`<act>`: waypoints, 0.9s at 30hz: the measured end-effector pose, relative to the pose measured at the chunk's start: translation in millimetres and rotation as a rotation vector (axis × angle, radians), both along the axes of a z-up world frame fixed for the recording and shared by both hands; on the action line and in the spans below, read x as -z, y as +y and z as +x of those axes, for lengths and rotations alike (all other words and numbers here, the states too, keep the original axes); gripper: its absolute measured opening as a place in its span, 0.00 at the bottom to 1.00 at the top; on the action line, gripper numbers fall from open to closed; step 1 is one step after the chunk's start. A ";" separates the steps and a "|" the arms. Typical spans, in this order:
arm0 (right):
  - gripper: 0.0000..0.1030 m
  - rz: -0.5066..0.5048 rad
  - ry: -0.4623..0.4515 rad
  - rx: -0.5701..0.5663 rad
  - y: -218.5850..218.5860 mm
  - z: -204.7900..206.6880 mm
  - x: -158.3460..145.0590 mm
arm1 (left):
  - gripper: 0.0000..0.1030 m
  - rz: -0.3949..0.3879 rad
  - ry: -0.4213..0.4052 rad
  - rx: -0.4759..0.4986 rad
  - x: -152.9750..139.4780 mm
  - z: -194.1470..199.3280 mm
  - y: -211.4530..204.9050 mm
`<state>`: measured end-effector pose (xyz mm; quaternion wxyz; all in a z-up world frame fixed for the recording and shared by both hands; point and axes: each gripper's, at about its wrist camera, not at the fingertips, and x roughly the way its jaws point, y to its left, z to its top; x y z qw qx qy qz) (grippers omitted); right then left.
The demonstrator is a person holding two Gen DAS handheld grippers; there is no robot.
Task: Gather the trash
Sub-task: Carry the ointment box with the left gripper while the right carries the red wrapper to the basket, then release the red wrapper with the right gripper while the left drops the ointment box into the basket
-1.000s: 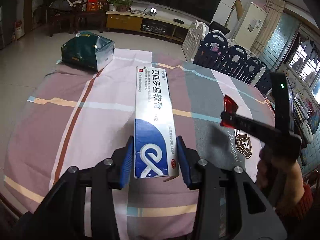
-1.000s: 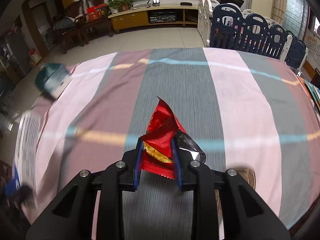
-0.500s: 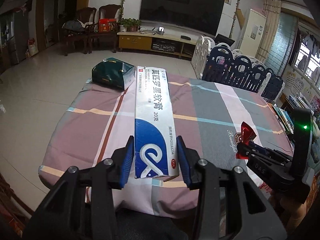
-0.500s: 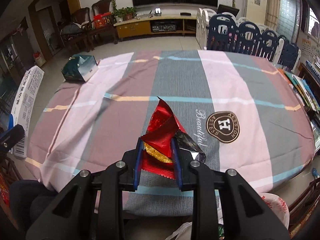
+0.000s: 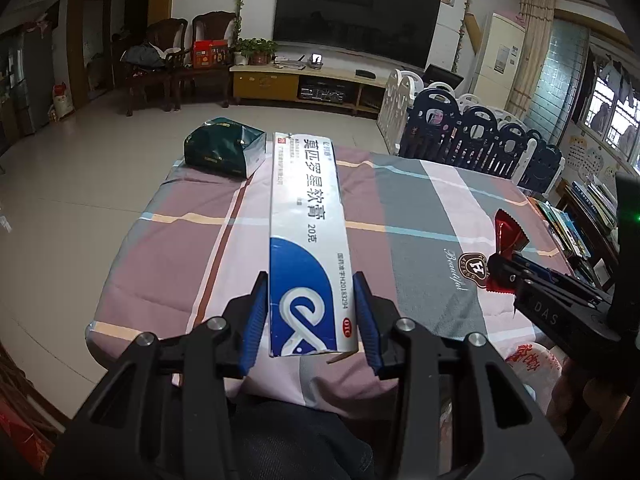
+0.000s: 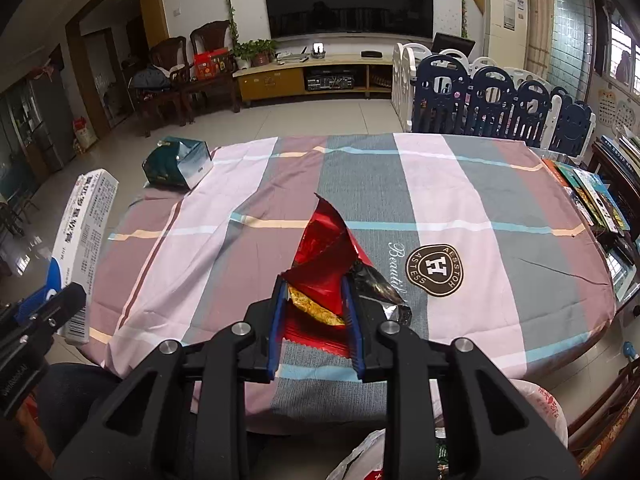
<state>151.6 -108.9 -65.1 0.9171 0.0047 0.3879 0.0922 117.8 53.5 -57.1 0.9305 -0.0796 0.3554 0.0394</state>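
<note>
**Ana:** While both tools sit back from the near edge of the table (image 6: 520, 208), what is each one carrying?

**Ben:** The left gripper (image 5: 310, 316) is clamped on a long white-and-blue ointment box (image 5: 306, 232). It holds the box by the near end, and the long axis runs straight up the left wrist frame, away from the camera. The right gripper (image 6: 316, 318) is pinched narrow on a crumpled red foil wrapper (image 6: 326, 256), which sticks up toward frame centre.

**Ana:** So where does the trash go?

**Ben:** My guess is the white plastic bag (image 6: 536, 404) at the lower right of the right wrist frame, below the table edge. In the left view the same bag sits at the lower right, under the right gripper. That puts it nearer the right tool, below and to the right of its fingertips. The left tool would have to cross over.

**Ana:** Anything in the bag?

**Ben:** I can't tell; only its outside and some red print show.

**Ana:** What's left on the table?

**Ben:** A dark green carton (image 6: 178, 166) at the far left corner, upper left of both frames. Its end looks torn open, and what's inside isn't visible. Otherwise just the striped tablecloth (image 5: 404, 200).
</note>
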 end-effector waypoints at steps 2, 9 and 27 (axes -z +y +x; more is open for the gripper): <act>0.27 0.001 -0.013 0.001 -4.0 -7.2 -6.3 | 0.41 0.009 -0.005 0.015 -1.7 -3.9 -4.8; 0.27 0.012 -0.056 0.050 -47.3 -50.4 -31.6 | 0.41 0.030 -0.025 0.098 -10.6 -20.5 -35.7; 0.27 0.110 0.059 0.211 -163.8 -161.9 -0.2 | 0.41 0.081 -0.082 0.396 -55.8 -88.9 -167.7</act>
